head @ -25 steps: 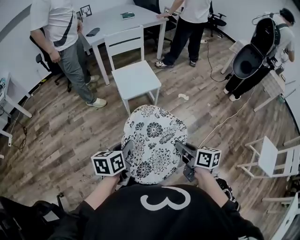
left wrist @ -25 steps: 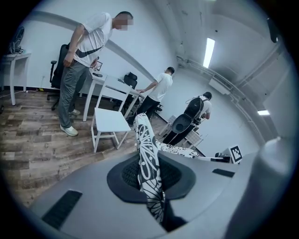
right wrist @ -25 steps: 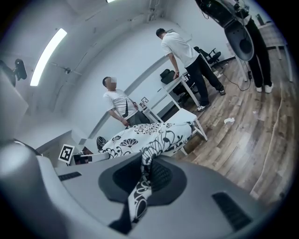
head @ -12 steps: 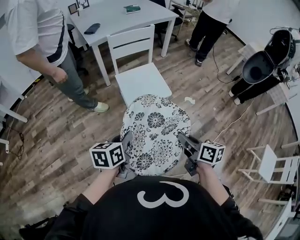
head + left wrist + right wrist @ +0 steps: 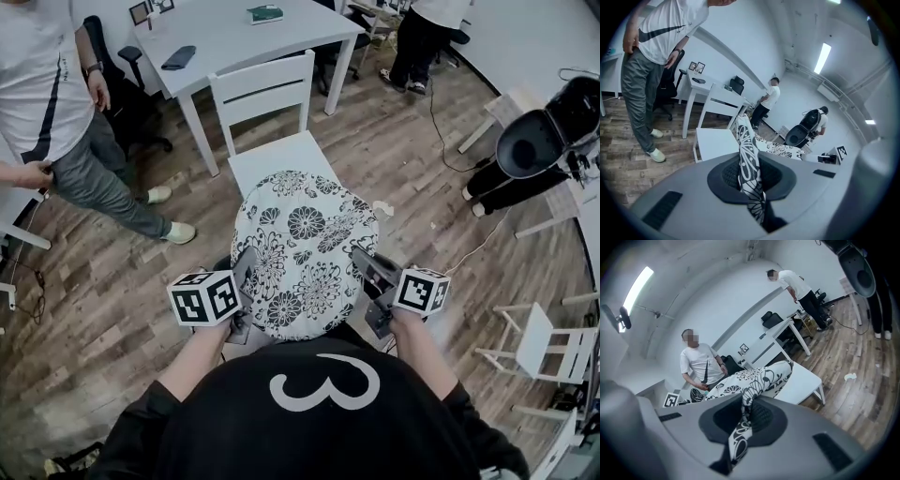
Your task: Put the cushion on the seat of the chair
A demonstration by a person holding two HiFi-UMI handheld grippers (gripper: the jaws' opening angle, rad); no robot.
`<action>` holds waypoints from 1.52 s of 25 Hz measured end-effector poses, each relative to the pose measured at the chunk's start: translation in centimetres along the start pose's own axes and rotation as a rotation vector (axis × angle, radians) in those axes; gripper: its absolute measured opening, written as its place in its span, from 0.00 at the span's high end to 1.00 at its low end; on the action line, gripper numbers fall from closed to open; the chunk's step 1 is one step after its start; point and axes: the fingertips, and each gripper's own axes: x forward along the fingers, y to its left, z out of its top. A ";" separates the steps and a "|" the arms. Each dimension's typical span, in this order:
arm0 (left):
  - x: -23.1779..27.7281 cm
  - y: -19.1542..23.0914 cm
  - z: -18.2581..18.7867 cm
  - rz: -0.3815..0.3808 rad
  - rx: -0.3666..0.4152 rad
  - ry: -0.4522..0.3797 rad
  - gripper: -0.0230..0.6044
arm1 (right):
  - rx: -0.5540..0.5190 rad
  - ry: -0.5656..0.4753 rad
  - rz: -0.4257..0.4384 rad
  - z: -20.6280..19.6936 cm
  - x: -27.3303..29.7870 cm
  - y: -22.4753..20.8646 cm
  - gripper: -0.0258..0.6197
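Jaws of the left gripper (image 5: 750,177) are pressed together on a pinched fold of the patterned cushion (image 5: 305,246); the right gripper (image 5: 744,420) shows the same, with a fold of the printed cover nipped between its dark pads. Neither pair has a gap beyond the fabric. The grips sit on opposite side edges of the cushion, toward the edge nearest the holder, so the round pad hangs spread out roughly flat between the two hands instead of folding or drooping to one side; judged to be the reason for a two-point hold. The cushion is in the air, clear of the floor (image 5: 112,281), directly in front of the white chair (image 5: 265,92). In the head view its far edge overlaps the near part of the seat (image 5: 281,155); whether it is over the seat or just short of it cannot be told, and it does not appear to rest there. The chair's back stands at the far side, next to the white worktop (image 5: 234,28), leaving the front open, which suits this approach. Placement not yet done; jaws should stay shut until the pad lies on the seat.
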 end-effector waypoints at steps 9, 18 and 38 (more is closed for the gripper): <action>-9.9 -9.7 -16.8 0.093 0.040 0.014 0.92 | 0.074 -0.027 0.072 -13.2 -16.6 -0.5 0.93; -16.5 -13.4 -25.3 0.098 0.081 0.103 0.92 | 0.082 -0.047 -0.036 -21.5 -27.3 2.9 0.93; -16.1 -11.9 -26.1 0.238 0.065 0.015 0.91 | 0.041 0.091 -0.113 -21.3 -25.6 -1.2 0.93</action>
